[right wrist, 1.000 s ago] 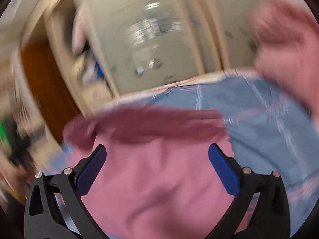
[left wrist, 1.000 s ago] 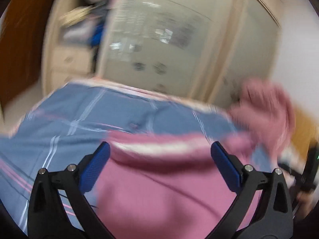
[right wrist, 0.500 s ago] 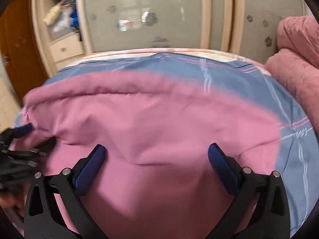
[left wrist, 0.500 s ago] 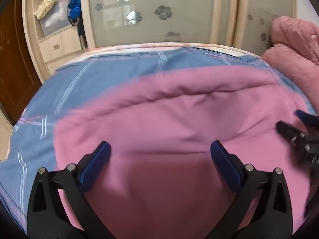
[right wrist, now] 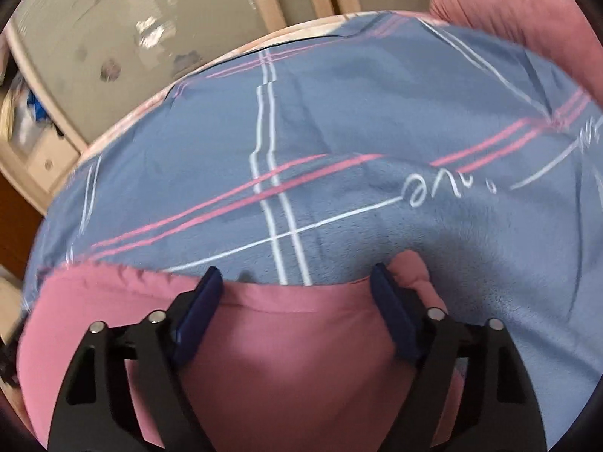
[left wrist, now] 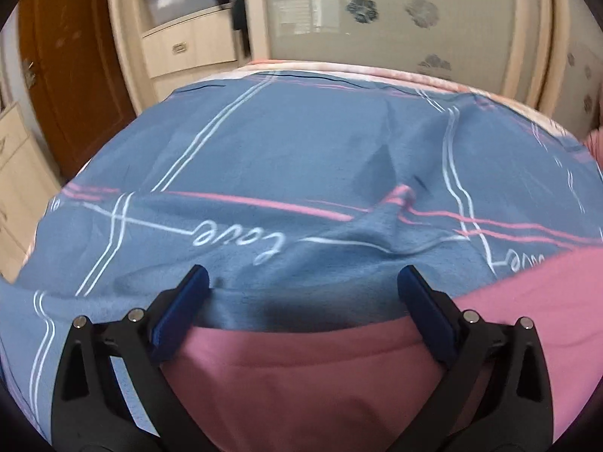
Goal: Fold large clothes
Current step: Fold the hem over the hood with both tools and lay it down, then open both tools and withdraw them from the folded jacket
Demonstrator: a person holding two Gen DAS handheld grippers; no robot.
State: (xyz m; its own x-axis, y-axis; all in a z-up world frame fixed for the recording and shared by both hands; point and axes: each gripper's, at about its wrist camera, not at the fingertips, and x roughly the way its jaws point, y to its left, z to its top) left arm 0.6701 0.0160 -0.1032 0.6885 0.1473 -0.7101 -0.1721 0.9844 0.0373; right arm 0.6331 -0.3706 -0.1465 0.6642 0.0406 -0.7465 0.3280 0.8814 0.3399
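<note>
A large pink garment lies on a bed under a blue plaid sheet. My left gripper is open, low over the garment's far edge, which runs between its blue pads. The garment also fills the lower part of the right wrist view. My right gripper is open over its far edge, with a bunched bit of pink cloth just beyond the right pad.
The sheet has pink and white stripes and "love" lettering. Beyond the bed stand a frosted-glass wardrobe, drawers and a brown door. A pink blanket is piled at the bed's right.
Both grippers have dropped low toward the bed and moved forward to the garment's far edge. The garment, which filled both views, now lies flat below them. Both stay open.
</note>
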